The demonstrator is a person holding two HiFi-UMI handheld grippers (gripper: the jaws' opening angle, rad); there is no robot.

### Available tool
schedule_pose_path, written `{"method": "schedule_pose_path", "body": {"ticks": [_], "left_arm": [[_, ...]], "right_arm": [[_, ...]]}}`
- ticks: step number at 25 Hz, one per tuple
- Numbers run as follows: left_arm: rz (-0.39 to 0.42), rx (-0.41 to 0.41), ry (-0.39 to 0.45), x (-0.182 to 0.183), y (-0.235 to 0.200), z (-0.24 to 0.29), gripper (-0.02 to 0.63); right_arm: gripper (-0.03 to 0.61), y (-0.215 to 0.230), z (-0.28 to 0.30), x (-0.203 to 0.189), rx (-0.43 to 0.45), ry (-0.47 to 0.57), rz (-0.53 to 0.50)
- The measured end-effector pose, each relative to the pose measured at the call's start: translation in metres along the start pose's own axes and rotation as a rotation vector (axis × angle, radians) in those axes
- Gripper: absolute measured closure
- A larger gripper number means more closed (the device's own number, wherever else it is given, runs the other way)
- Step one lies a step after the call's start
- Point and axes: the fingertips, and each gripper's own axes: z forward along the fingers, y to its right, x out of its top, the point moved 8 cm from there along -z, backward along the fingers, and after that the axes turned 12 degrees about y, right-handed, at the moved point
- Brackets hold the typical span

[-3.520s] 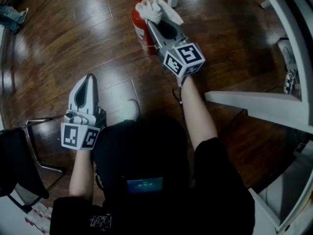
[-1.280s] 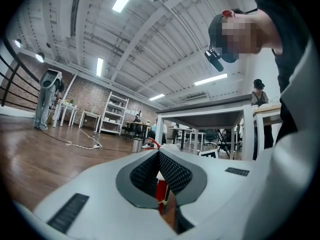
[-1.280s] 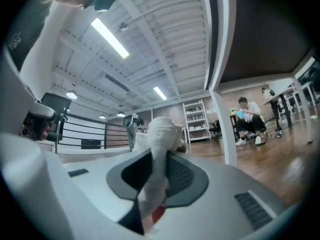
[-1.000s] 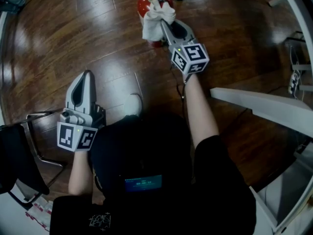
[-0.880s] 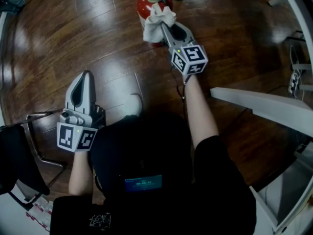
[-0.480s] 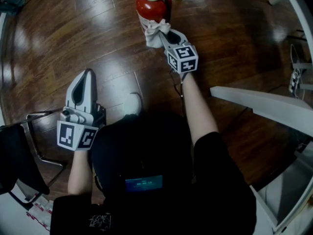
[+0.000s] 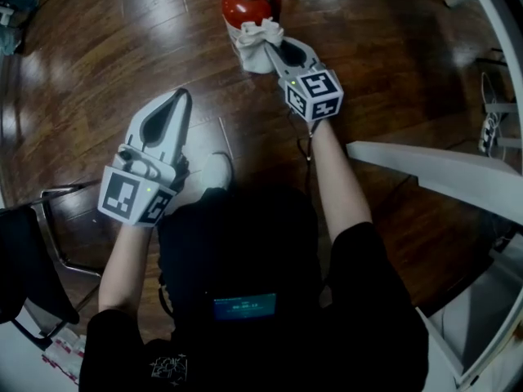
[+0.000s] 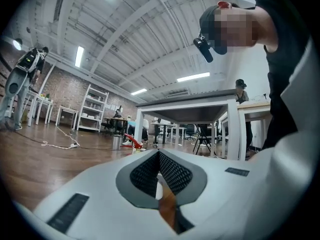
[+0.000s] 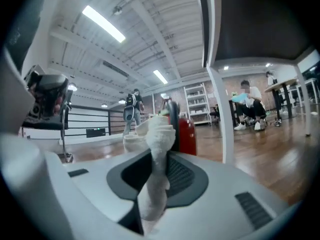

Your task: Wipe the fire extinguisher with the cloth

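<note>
Wiping under way, right gripper (image 7: 268, 47) clamped on bunched white cloth (image 7: 255, 36) against near side of red fire extinguisher (image 7: 248, 3) standing far on floor (image 7: 106, 64); left gripper (image 7: 181, 98) closed, empty, idle near left; next probably sweeping cloth round remaining sides.

Glossy wooden floor (image 7: 98, 72), white table (image 7: 425, 174), perhaps a dark chair (image 7: 24, 272)

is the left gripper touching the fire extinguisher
Apart. Head view shows bare wooden floor between the left gripper and the fire extinguisher.
</note>
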Motion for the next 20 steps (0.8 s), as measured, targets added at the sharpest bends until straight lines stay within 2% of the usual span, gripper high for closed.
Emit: {"method": "schedule_pose_path", "body": {"ticks": [6,10,14,20], "left_arm": [[0.027,-0.067,-0.009,-0.01,0.007,0.028,0.612],[0.036,-0.071,-0.015,-0.014,0.012,0.04,0.612],[0.021,-0.087,-0.02,-0.017,0.018,0.044,0.611],[0.022,-0.083,-0.018,-0.018,0.019,0.043,0.611]], "right_arm": [[0.485,0.007,0.001,0.092,-0.008,0.214,-0.065],[0.486,0.008,0.0,0.124,-0.05,0.299,-0.119],[0.486,0.022,0.008,0.113,-0.123,0.287,-0.126],[0.488,0.059,0.007,0.058,-0.219,0.196,0.002]]}}
